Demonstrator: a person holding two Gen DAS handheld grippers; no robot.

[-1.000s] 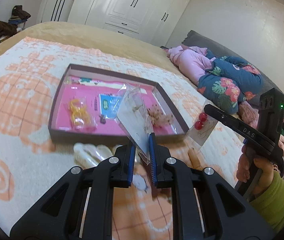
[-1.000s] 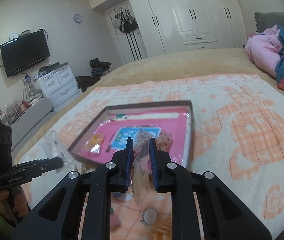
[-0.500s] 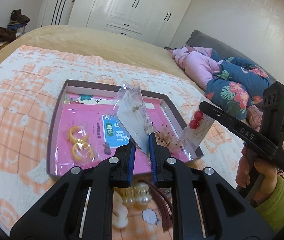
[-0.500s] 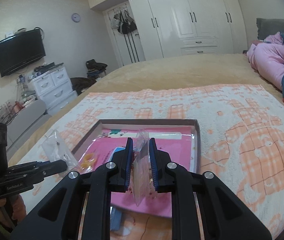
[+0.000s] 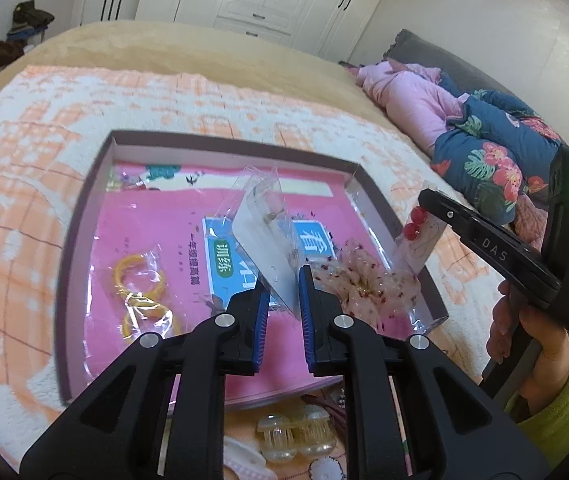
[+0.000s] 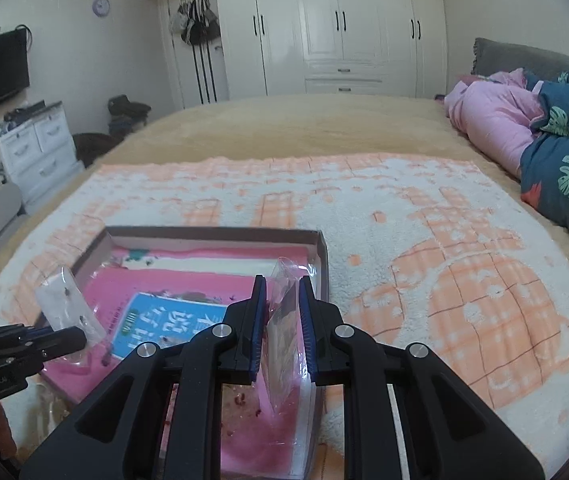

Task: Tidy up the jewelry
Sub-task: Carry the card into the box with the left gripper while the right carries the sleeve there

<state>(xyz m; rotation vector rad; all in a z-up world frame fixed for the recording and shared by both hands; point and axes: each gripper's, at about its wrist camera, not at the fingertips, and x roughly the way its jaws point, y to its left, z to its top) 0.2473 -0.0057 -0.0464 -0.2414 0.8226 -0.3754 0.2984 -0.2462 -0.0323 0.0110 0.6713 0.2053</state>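
Fingers point(image 5: 258, 316) of the left gripper point(image 5: 280, 300) pinch a clear earring packet point(image 5: 268, 236) by its lower edge, above the shallow box point(image 5: 80, 216) on the bed; the right gripper point(image 6: 280, 320) clamps a second clear packet point(image 6: 284, 320), red beads inside, over the box's right side. Both grips are thin and slippery — a packet could slide out sideways, or drop onto the blanket point(image 6: 444, 240) rather than inside. What sits on the first card is too small to tell — glare hides it.
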